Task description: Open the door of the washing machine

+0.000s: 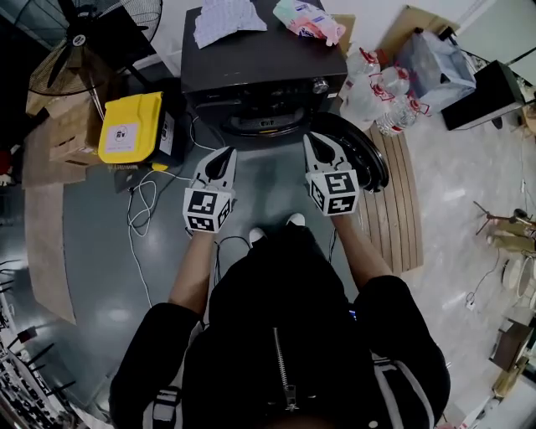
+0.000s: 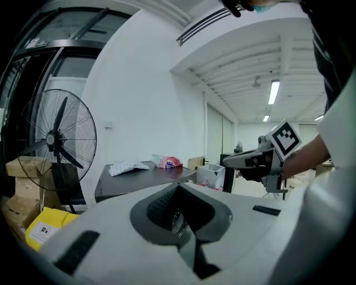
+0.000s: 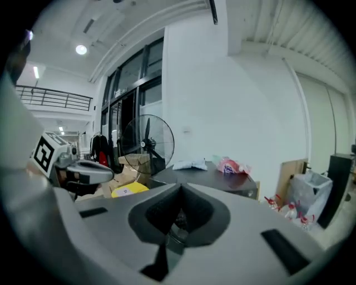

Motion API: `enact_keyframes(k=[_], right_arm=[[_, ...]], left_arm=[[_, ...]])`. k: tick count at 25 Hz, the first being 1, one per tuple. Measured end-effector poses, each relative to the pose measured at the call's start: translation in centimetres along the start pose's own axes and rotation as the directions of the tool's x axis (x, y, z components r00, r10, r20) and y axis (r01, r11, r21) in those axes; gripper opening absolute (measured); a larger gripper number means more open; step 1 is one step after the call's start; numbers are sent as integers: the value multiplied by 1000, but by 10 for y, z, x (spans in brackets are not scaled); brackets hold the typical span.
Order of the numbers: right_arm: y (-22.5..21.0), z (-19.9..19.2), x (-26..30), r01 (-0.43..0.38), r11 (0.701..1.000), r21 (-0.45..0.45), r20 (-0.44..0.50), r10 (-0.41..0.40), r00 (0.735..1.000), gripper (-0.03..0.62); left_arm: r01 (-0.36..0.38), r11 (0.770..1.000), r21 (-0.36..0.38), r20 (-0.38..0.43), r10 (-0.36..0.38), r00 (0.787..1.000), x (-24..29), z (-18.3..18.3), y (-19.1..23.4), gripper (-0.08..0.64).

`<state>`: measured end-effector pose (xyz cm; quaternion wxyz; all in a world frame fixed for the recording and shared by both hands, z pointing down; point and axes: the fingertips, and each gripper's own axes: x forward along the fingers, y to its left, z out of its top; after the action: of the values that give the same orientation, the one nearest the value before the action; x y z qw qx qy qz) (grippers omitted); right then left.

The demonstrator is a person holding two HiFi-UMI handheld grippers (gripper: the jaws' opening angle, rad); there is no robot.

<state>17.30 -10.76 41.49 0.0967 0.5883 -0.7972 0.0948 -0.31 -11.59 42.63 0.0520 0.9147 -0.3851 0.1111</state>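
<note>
The dark front-loading washing machine [image 1: 260,63] stands ahead of me, and its top also shows in the left gripper view [image 2: 139,179] and the right gripper view [image 3: 211,179]. Its round door [image 1: 362,157] hangs swung out to the right, leaving the drum opening [image 1: 264,124] bare. My left gripper [image 1: 224,156] [image 2: 179,188] is held in the air short of the opening, jaws together and nothing between them. My right gripper [image 1: 312,140] [image 3: 179,189] hovers beside the open door, apart from it, jaws shut and empty.
A white cloth [image 1: 226,18] and a pink-green packet [image 1: 310,18] lie on the machine's top. A yellow box [image 1: 132,127], cartons and a standing fan [image 1: 92,33] crowd the left. Plastic bottles [image 1: 373,92] and slatted wooden boards [image 1: 394,209] sit on the right. A white cable [image 1: 142,209] trails on the floor.
</note>
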Motion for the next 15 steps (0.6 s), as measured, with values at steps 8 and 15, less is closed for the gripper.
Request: enact_keyframes(k=[8,15], right_arm=[[28,19,-8,-16,999,-33,38,17,999,2],[35,18,-9,-20,999,-27,38,21,999,2]], left_arm=[[-17,1000,-5,28,17,999,-18,6,7,0],[-12,1000,3,39,12,999,-20,12,8,0]])
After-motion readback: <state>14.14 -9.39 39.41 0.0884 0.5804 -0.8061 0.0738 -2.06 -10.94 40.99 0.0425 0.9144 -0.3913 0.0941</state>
